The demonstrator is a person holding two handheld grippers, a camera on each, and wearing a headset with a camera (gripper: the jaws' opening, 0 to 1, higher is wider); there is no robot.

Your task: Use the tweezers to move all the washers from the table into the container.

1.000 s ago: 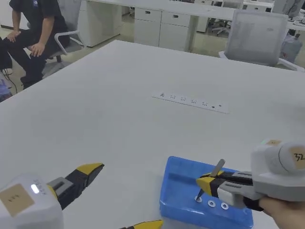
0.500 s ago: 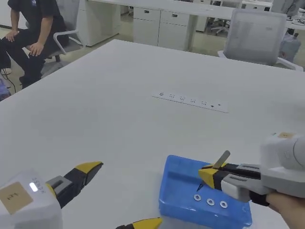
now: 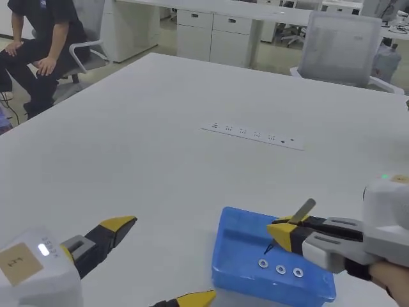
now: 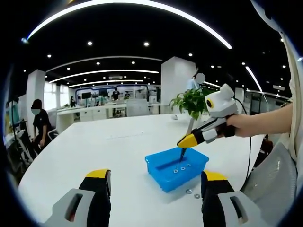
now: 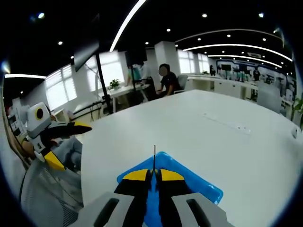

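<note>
A blue container (image 3: 238, 261) stands on the white table near its front edge. Three washers (image 3: 280, 269) lie in a row inside it. My right gripper (image 3: 276, 231) is shut on thin metal tweezers (image 3: 302, 212), whose dark tips hang just above the container's floor with nothing in them. In the left gripper view the tweezers (image 4: 182, 152) point down into the container (image 4: 166, 175), and two more washers (image 4: 190, 191) lie on the table beside its near corner. My left gripper (image 3: 153, 261) stands open at the lower left, empty.
A row of flush power sockets (image 3: 252, 135) runs across the middle of the table. A person (image 3: 38, 45) sits on a chair at the far left. An office chair (image 3: 345, 48) stands at the table's far side.
The tweezers' tips have risen from the container floor and drawn back to the right, leaving a third washer lying beside the other two. The left gripper has stayed put.
</note>
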